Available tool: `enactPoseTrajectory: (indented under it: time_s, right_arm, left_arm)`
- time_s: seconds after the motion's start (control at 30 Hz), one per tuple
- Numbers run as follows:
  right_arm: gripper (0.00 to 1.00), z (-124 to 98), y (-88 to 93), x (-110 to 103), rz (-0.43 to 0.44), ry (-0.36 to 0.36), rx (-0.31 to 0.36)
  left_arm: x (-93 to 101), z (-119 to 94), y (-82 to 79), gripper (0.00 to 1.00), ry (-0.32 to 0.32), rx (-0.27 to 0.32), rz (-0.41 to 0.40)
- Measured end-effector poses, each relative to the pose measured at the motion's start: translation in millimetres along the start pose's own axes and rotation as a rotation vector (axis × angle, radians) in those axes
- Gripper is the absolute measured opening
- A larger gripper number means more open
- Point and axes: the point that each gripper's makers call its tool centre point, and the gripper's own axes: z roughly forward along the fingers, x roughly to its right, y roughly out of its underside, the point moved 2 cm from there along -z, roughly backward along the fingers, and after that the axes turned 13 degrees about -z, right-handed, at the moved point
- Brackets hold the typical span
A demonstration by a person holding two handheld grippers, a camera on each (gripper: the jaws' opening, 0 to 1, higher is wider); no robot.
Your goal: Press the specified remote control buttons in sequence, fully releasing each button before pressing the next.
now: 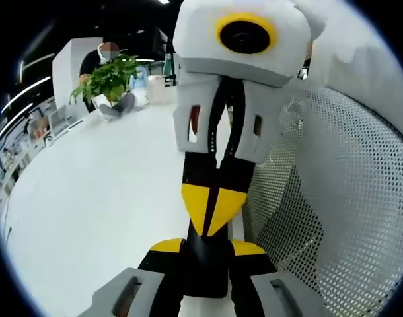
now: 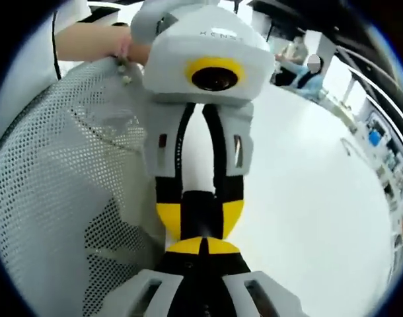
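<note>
Room to move?
– White table [image 1: 89, 198] lies open from 7 to 11 o'clock in the left gripper view; a mesh basket [image 1: 333, 198] walls off 1 to 5.
– Differences?
– A plant [image 1: 109, 79] at 11 there; a hand [image 2: 96, 43] at 11 in the right gripper view.
– Remote?
– Slim black remote [image 1: 205, 271], end-on, clamped in the left gripper [image 1: 207, 254]. The right gripper [image 1: 213, 218], jaws pressed together, touches its tip to it

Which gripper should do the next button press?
Right. The right gripper has its jaws shut into a single tip, which sits at the black object, probably the remote. The left gripper is clamping that object between its jaws, so it is occupied. The buttons themselves cannot be made out.
</note>
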Motion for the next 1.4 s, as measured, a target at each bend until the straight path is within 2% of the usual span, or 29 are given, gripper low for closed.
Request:
enactPoseTrajectory:
  time_s: [0.13,0.33,0.53,0.63,1.2,1.4]
  right_arm:
    - [0.00,-1,0.6,-1,-0.004,0.007,0.025]
    - [0.01,-2,-0.7,-2,-0.020,0.001,0.025]
    - [0.12,-8,7.7,-3,0.020,-0.032,0.037]
    - [0.15,-9,10.8,-6,0.076,-0.063,0.040]
    - [0.19,-10,14.9,-5,0.065,-0.062,0.053]
    - [0.21,-10,26.3,-6,0.038,-0.066,0.031]
  left_arm:
    - [0.1,0,0.4,0.25,-0.001,0.001,0.000]
    - [0.4,0,0.3,0.25,-0.001,0.003,-0.002]
    - [0.7,0,0.6,0.25,0.000,0.004,-0.003]
    - [0.7,0,0.6,0.25,0.000,0.005,-0.002]
    - [0.5,0,0.1,0.25,-0.003,0.007,-0.005]
    - [1.1,0,-0.1,0.25,-0.007,0.008,-0.006]
